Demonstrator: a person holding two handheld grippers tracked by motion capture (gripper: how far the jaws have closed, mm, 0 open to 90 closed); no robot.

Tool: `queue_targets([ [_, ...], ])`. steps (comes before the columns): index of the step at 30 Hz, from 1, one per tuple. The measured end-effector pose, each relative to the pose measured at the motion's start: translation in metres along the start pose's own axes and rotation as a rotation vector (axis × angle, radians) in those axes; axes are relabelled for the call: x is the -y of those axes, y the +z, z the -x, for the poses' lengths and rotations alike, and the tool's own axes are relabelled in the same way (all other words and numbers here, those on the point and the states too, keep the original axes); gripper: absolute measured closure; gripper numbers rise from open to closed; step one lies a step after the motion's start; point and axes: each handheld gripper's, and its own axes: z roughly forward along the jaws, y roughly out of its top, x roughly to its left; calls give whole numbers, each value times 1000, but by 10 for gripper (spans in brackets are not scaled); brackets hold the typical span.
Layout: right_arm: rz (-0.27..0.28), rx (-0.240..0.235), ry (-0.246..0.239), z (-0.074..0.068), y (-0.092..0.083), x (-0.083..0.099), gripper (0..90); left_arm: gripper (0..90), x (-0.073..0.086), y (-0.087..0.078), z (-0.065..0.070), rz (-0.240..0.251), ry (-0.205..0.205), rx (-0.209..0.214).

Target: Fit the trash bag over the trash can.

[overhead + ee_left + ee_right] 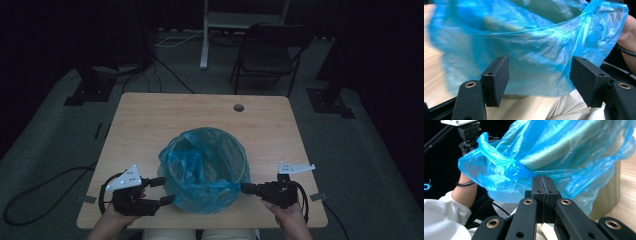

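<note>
Left gripper wide open, just short of the blue bag; right gripper clamped on its far edge, stretched sideways between both.

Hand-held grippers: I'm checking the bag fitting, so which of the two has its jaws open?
The left hand-held gripper: its jaws stand apart with the blue bag beyond them. The right hand-held gripper has its jaws pressed together against the bag.
</note>
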Motion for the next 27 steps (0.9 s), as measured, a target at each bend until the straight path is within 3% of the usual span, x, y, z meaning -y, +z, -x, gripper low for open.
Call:
queue_targets([
  [2, -2, -6, -6, -2, 2, -2, 899, 352, -1, 7, 2, -16, 5, -7],
  [9, -10, -20, -17, -6, 9, -3, 898, 737, -1, 15, 3, 3, -11, -12],
  [11, -8, -21, -16, -6, 8, -2, 898, 870, 0, 15, 4, 0, 5, -17],
  [12, -7, -22, -15, -6, 8, -2, 898, 895, 1, 15, 4, -4, 9, -18],
  [16, -4, -14, -15, -5, 6, -1, 898, 900, 4, 14, 4, -19, 14, -17],
  [20, -41, 11, 10, 2, 11, 9, 898, 900, 14, 17, -4, -41, -28, -12],
  [22, -48, -30, 51, 9, 16, 15, 898, 900, 17, 19, -7, -42, -41, 5],
  [24, -65, -46, 75, 14, 22, 20, 898, 900, 18, 22, -6, -57, -28, 13],
  [27, -78, -45, 69, 14, 24, 23, 899, 900, 20, 24, -4, -73, -22, 6],
])
